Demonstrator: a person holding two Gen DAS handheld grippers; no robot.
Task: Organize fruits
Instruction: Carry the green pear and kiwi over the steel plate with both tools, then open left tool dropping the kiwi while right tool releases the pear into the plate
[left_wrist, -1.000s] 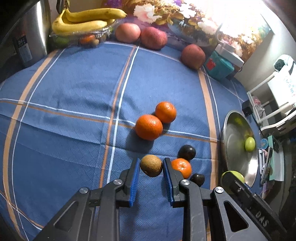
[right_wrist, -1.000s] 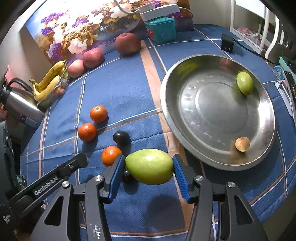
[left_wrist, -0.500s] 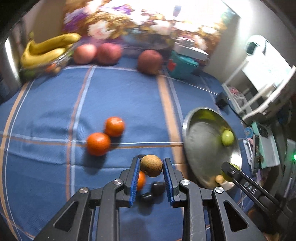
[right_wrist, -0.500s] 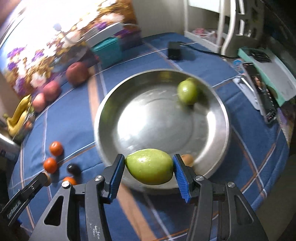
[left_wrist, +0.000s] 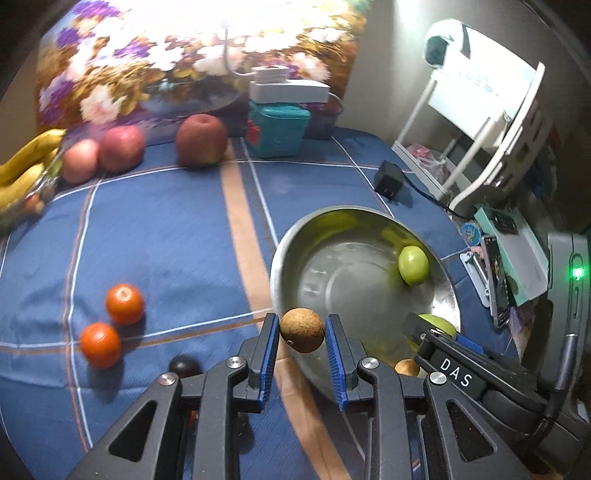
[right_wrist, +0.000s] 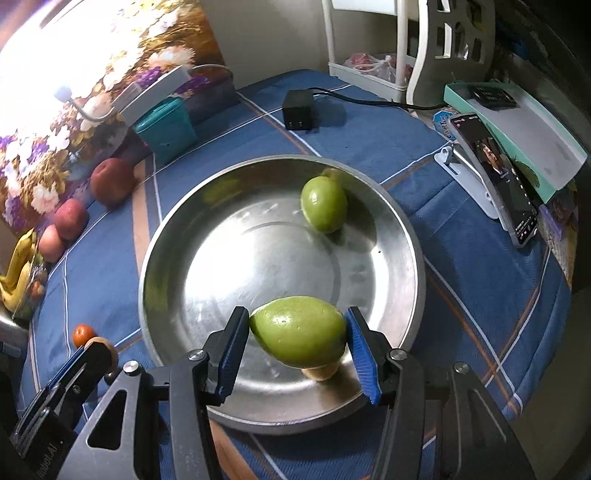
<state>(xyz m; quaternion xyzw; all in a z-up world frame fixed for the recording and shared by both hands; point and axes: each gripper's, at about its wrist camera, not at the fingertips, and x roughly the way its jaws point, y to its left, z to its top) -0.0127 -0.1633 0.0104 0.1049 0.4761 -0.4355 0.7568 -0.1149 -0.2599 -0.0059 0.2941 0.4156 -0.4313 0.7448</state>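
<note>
Pointing steeply down at the blue striped cloth (left_wrist: 166, 229), the left gripper (left_wrist: 302, 332) has its blue pads clamped on a small round brown fruit (left_wrist: 303, 329), which hangs above the cloth just at the near-left rim of the steel bowl (left_wrist: 295, 251). Left of that claw lie two oranges (left_wrist: 124, 303) close together, and a dark plum (left_wrist: 184, 366) sits beside its left finger, partly hidden. Far beyond it, at the back of the cloth, three reddish apples (left_wrist: 201, 140) stand in a loose row, with bananas (left_wrist: 22, 166) at the far left edge and a teal box (left_wrist: 277, 131) to the right of the apples. Right of the claw, inside the bowl, a small green fruit (left_wrist: 413, 260) rests against the far wall. Further right, the right gripper (right_wrist: 298, 334) also tilts steeply down, over the near part of the bowl, its jaws gripping a large green fruit (right_wrist: 299, 330) crosswise and lifted clear of the metal. Directly beneath that fruit a small tan fruit (right_wrist: 321, 371) lies on the bowl floor. Right of this claw, off the bowl, a phone (right_wrist: 495, 177) leans on a white stand.
</note>
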